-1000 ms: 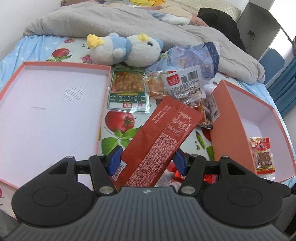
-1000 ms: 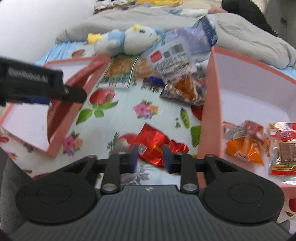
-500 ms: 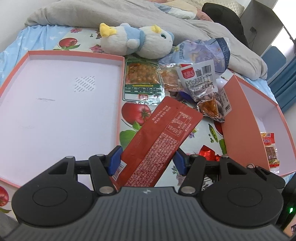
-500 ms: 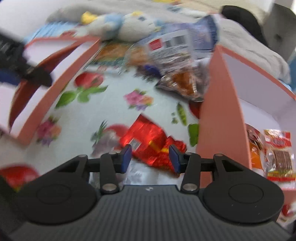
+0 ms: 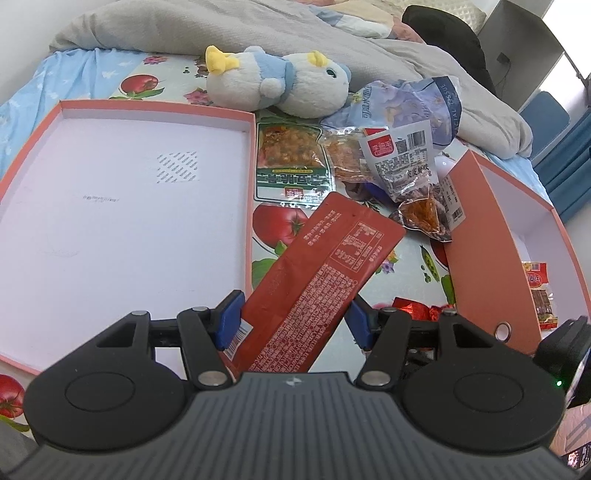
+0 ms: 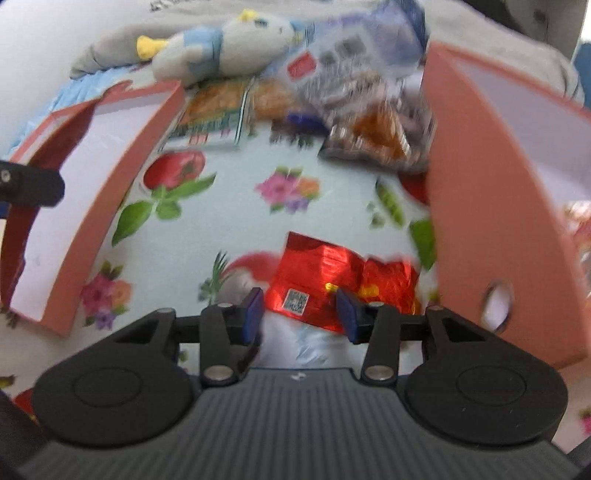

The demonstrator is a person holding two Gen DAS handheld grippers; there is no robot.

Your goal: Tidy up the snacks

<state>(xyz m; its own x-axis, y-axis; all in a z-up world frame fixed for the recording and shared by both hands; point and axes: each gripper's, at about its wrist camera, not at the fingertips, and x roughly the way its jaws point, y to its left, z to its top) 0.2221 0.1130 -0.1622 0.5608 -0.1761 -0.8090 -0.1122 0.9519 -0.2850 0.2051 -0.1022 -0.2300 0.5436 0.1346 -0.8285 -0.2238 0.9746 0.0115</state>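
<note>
My left gripper point(image 5: 293, 319) is shut on a long dark red snack packet point(image 5: 317, 280) and holds it above the bedsheet, beside the right wall of the shallow pink lid tray point(image 5: 122, 206). My right gripper point(image 6: 299, 314) is open, its fingers on either side of a shiny red foil snack point(image 6: 332, 280) lying on the sheet by the pink box point(image 6: 476, 206). That box point(image 5: 480, 254) holds a small red snack pack point(image 5: 541, 295). A pile of snack bags point(image 5: 399, 166) and a green-labelled pack point(image 5: 290, 166) lie further back.
A blue and white plush toy point(image 5: 277, 83) lies behind the snacks, in front of a grey blanket point(image 5: 258, 33). The flowered sheet point(image 6: 229, 206) lies between tray and box. The left gripper's body shows at the left edge of the right wrist view point(image 6: 26, 184).
My left gripper has risen and shifted left over the tray's edge with the red packet. My right gripper has opened wider and moved down onto the red foil snack.
</note>
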